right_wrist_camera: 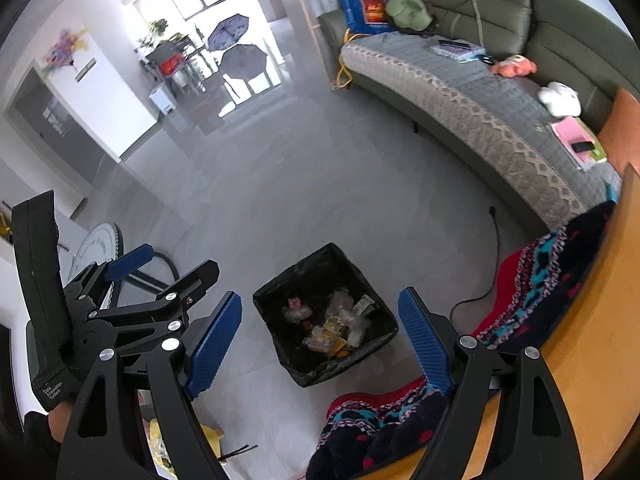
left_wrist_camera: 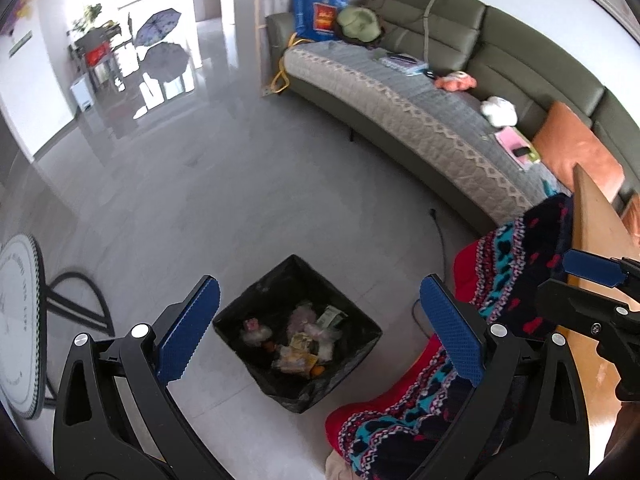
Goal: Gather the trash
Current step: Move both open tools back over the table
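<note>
A square bin with a black liner stands on the grey floor below both grippers; it also shows in the right wrist view. Crumpled wrappers and paper trash lie inside it, also seen in the right wrist view. My left gripper is open and empty, hovering above the bin. My right gripper is open and empty too, above the bin. The right gripper's fingers show at the right edge of the left wrist view, and the left gripper shows at the left of the right wrist view.
A wooden table edge with a patterned red and navy blanket is on the right. A long green sofa with a grey cover runs behind. A black cable lies on the floor. A round side table stands left.
</note>
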Demonstrator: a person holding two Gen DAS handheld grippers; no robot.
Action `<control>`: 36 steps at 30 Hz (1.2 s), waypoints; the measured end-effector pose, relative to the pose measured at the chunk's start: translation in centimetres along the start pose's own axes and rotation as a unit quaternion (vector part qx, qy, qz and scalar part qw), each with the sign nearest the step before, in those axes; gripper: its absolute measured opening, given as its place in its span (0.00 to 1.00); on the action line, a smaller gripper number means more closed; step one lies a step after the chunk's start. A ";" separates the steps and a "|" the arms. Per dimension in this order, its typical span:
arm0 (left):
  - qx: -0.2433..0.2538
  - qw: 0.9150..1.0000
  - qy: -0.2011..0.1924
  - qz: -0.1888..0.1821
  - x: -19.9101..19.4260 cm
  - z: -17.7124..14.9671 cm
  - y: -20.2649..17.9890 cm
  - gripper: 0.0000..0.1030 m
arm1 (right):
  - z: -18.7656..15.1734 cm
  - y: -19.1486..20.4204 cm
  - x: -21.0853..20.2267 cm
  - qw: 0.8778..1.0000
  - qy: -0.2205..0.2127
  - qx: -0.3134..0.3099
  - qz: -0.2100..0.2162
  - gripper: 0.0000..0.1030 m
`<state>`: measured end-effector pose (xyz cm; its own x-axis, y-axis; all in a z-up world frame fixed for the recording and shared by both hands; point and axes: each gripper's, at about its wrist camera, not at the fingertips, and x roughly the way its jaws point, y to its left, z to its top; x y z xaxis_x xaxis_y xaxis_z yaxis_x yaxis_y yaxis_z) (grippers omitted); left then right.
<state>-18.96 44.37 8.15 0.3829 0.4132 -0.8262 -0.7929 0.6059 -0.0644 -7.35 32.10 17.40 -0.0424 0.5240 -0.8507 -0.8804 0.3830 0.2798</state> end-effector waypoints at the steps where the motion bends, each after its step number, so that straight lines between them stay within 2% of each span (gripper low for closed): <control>1: 0.003 1.000 -0.002 -0.004 -0.2 0.0 -0.5 0.94 | -0.2 -0.4 -0.4 1.000 -0.002 0.003 -0.003 0.79; 8: 0.034 0.999 -0.011 -0.038 -1.3 -0.3 -5.3 0.94 | -2.8 -4.4 -3.8 0.999 -0.020 0.038 -0.032 0.81; 16: 0.085 0.993 -0.009 -0.085 -2.0 -0.9 -12.9 0.94 | -6.6 -10.7 -8.3 0.992 -0.038 0.093 -0.071 0.82; 26: 0.167 0.976 -0.007 -0.141 -3.4 -3.5 -23.5 0.94 | -13.0 -19.3 -13.9 0.974 -0.062 0.182 -0.121 0.84; 36: 0.239 0.952 0.005 -0.192 -4.4 -6.0 -32.0 0.94 | -19.2 -25.6 -18.4 0.949 -0.077 0.259 -0.165 0.84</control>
<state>1.87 19.06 10.46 0.5948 0.0949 -0.7982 -0.2884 0.9521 -0.1017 6.89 -1.95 17.30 0.2993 0.4008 -0.8659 -0.4828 0.8464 0.2249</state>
